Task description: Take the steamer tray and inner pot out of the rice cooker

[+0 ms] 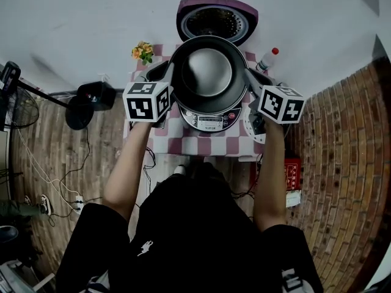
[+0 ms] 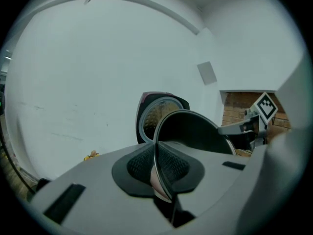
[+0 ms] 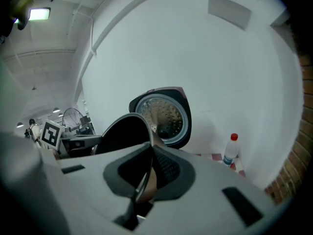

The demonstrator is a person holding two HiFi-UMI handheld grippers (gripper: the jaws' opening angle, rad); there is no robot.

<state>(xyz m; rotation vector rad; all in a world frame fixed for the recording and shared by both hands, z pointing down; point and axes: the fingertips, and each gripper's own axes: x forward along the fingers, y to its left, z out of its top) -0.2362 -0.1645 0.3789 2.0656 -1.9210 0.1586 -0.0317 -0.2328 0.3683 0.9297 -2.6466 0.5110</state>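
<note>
The left gripper (image 2: 159, 169) and right gripper (image 3: 148, 174) clamp opposite sides of the pot (image 1: 209, 72) rim, so it hangs level above the cooker (image 1: 211, 122).

You are holding the dark, round inner pot (image 1: 209, 72) by its thin rim, with your left gripper (image 2: 159, 169) and right gripper (image 3: 148, 170) each pinching an opposite side. Its mouth is facing up, and its smooth grey bottom is catching the light. It is hanging directly over the rice cooker (image 1: 211, 122), whose silver control panel is peeking out beneath. Behind it, the cooker's lid (image 1: 215, 20) is standing open, showing a perforated metal inner face.
</note>
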